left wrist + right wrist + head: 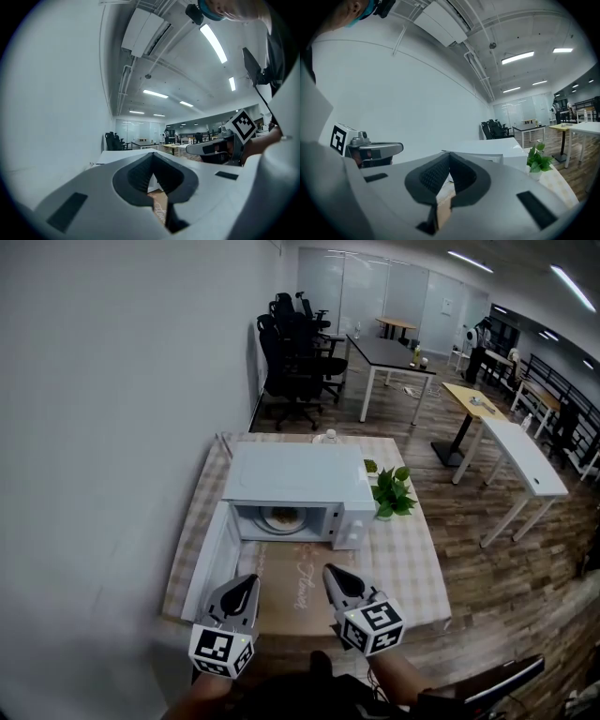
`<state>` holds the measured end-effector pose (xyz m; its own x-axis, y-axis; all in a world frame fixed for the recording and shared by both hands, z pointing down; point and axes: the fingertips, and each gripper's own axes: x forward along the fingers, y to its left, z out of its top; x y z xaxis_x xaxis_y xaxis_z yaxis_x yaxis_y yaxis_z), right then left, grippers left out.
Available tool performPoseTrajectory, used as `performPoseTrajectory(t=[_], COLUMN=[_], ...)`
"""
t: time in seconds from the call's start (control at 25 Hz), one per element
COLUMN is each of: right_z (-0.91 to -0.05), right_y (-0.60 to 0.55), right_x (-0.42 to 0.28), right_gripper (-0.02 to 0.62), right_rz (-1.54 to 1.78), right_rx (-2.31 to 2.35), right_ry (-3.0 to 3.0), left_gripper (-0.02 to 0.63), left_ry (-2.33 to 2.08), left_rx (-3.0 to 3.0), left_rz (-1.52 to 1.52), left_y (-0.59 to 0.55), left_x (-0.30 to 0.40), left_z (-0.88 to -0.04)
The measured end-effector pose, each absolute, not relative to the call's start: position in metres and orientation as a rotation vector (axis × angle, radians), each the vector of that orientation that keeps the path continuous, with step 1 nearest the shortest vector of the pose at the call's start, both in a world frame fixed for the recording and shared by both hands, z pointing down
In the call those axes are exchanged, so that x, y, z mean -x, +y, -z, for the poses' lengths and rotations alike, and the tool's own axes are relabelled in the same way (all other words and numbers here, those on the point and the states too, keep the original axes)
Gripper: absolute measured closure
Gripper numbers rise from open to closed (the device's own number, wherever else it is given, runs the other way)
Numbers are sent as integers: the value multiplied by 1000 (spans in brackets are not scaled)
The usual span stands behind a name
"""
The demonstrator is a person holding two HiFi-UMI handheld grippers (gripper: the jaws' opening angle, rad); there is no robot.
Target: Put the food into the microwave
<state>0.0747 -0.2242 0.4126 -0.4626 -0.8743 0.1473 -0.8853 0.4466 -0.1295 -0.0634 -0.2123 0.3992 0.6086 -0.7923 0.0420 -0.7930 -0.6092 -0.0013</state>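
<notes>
A white microwave [295,479] stands on the table with its door [214,559] swung open to the left. A plate of food [281,518] sits inside the cavity. My left gripper [246,594] and right gripper [336,579] hover side by side in front of the microwave, above a brown mat [298,589], apart from everything. Both are shut with nothing between the jaws. In the left gripper view the closed tips [152,169] point level over the microwave's top, with the right gripper [211,149] alongside. The right gripper view shows its own closed tips [449,161] and the microwave [487,149] beyond.
A checkered cloth [408,559] covers the table. A small potted plant [392,491] stands right of the microwave, and a bottle [329,437] stands behind it. A white wall runs along the left. Office chairs [295,362] and desks [389,354] fill the room behind.
</notes>
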Motion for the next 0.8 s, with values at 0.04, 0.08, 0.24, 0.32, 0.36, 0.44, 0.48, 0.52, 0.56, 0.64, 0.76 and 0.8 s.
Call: performPoseTrajectory(t=[0.04,0.08,0.24,0.32,0.36,0.44,0.48,0.52,0.56,0.64,0.76,0.8], right_z=[-413,-413,-412,-413,-413,-414,-414,-414,-414,-417,-417,-416], right_y=[-225,-226,-229,-231,-232,-232,-233,-233,-234,-234,-235,-236], right_x=[-75,-75,-74,-74,-74,-74,-74,-75,-76,-78,-80,-81], right_gripper=[588,588,586,588,586,586,588,588,586,586,586,588], right_rz=[-291,-291,-283,-284,-286,-292,-291,-290,-292,-308,-316,-315], right_rx=[-1595,-1595,-1584,-1579,-1577,-1571,-1568,-1567,-1568,-1572,-1579,-1582], right_ry=[-2622,-2623,-2627,-2628,-2630,-2637,-2640,-2640,-2637,-2630,-2624,-2624], left_gripper=[597,597,597,597,597,597,597,597,597,597,597,597], left_ry=[-1381,-1380,-1358,-1366,-1372,-1376,-1374,-1369,-1364,-1363,-1367,-1369], left_rx=[-2803,-2801,-2774,-2780,-2781,-2778,-2777,-2777,-2778,-2775,-2759,-2754], left_rz=[-59,-58,-61,-52,-45,-34,-33,-34,-36,-36,-18,-11], left_y=[-212,-211,-213,-216,-217,-218,-218,-219,-219,-218,-218,-218], left_x=[62,61,57,58,58,57,57,56,55,55,56,57], left_z=[-400,-401,-406,-403,-402,-402,-402,-402,-401,-401,-401,-400])
